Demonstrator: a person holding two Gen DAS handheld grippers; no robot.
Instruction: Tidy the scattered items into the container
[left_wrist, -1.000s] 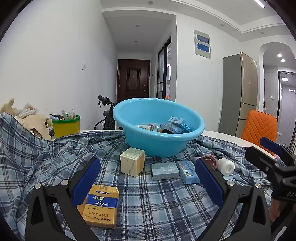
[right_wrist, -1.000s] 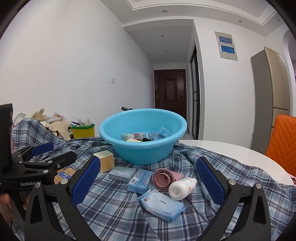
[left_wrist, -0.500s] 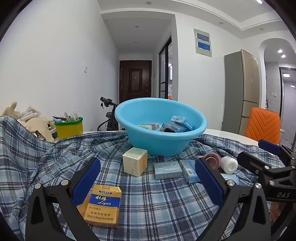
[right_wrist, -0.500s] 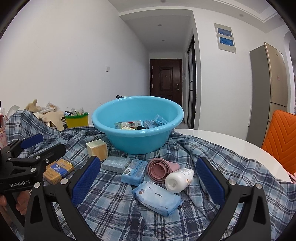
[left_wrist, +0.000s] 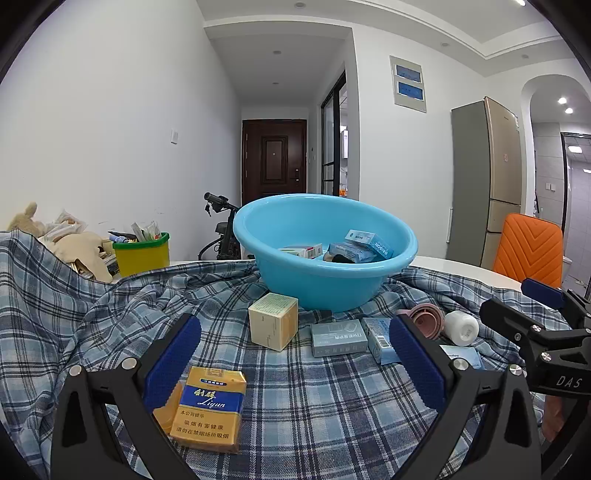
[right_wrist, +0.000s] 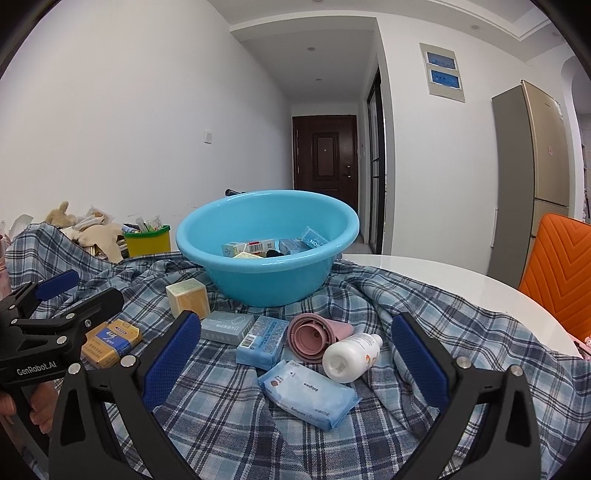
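basin (right_wrist: 266, 258) at rear centre of the plaid cloth (right_wrist: 424, 306), several boxes inside. cube box (right_wrist: 187, 297) before its left side. cigarette pack (right_wrist: 110, 341) nearer, far left. flat box (right_wrist: 227, 326), then barcode box (right_wrist: 263, 341), just right of cube. funnel (right_wrist: 314, 338) and lying bottle (right_wrist: 351, 356) right of those, touching. wipes pack (right_wrist: 308, 393) nearest, before the bottle.

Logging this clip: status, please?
Both hand-held grippers, left and right, open, empty. Seven items loose on cloth; basin partly filled. Nothing blocking.
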